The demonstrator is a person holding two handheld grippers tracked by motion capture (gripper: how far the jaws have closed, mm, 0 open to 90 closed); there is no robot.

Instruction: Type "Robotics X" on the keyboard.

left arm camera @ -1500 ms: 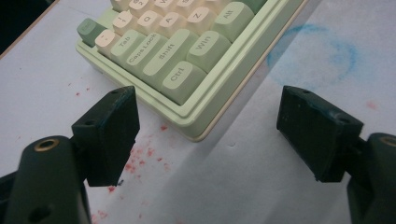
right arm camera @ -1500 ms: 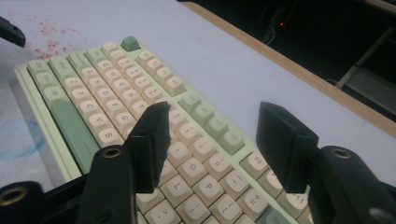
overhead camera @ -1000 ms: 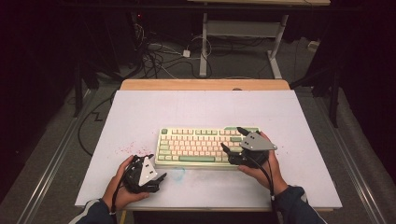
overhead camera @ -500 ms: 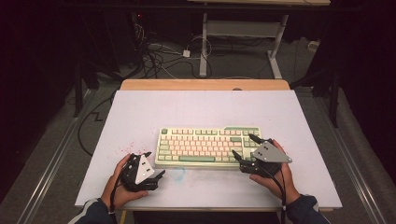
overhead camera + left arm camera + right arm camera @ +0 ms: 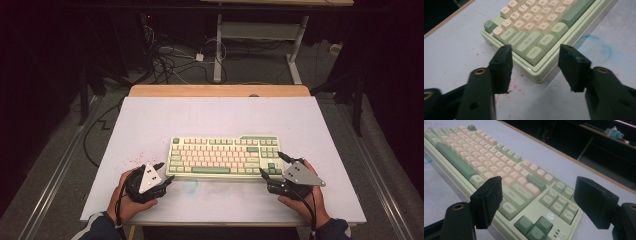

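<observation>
The left gripper (image 5: 161, 172) sits at the near left of the table (image 5: 150, 120), held in the person's left hand (image 5: 131, 197); its jaws have just been closing and stand partly apart, with nothing pressed between them. In the left gripper view, the keyboard (image 5: 534, 32) lies just ahead of those jaws, its near left corner with the Ctrl key reaching into the gap between the tips but touching neither pad. Red specks (image 5: 511, 86) dot the white surface under the left jaw, and a faint blue ring (image 5: 599, 47) is smeared on the table beyond the right jaw. The right gripper (image 5: 274, 166), in the right hand (image 5: 305, 200), has its jaws spread wide and holds nothing. In the right gripper view, the keyboard's near right corner, with the arrow keys and a small logo, lies between and just below those jaws, and the rows of cream and green keys run away to the upper left. Past the far table edge, cables (image 5: 170, 57) lie on the dark floor.
</observation>
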